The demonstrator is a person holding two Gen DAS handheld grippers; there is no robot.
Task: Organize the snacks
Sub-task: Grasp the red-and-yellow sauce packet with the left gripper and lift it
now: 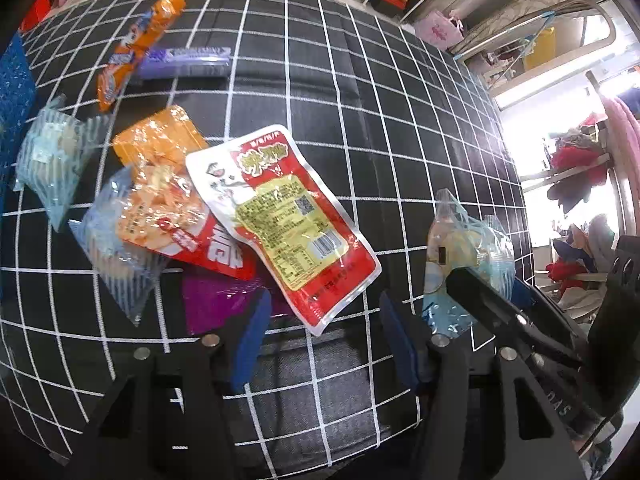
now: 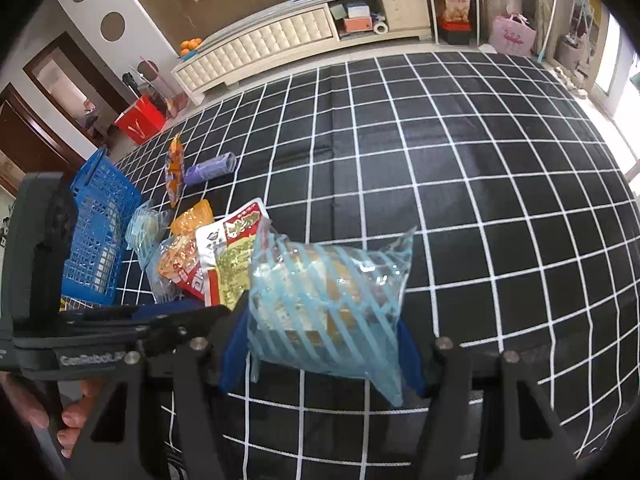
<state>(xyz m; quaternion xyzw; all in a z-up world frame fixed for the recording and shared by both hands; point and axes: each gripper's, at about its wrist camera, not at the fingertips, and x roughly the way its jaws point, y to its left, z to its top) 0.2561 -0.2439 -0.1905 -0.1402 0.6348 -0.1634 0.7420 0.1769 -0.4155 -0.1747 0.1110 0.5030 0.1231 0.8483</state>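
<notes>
Daylight floods in from the window (image 1: 560, 168) at the right edge, blown out to white. Glare streaks the red snack packet (image 1: 288, 216). Fisheye bends the tablecloth (image 2: 460, 184) grid lines near its edges; corners go black; slight softness throughout

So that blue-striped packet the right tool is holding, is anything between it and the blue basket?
Yes. The striped packet in the right tool has the pile of snacks lying between it and the blue basket, with the left tool reaching in low on that side too.
</notes>
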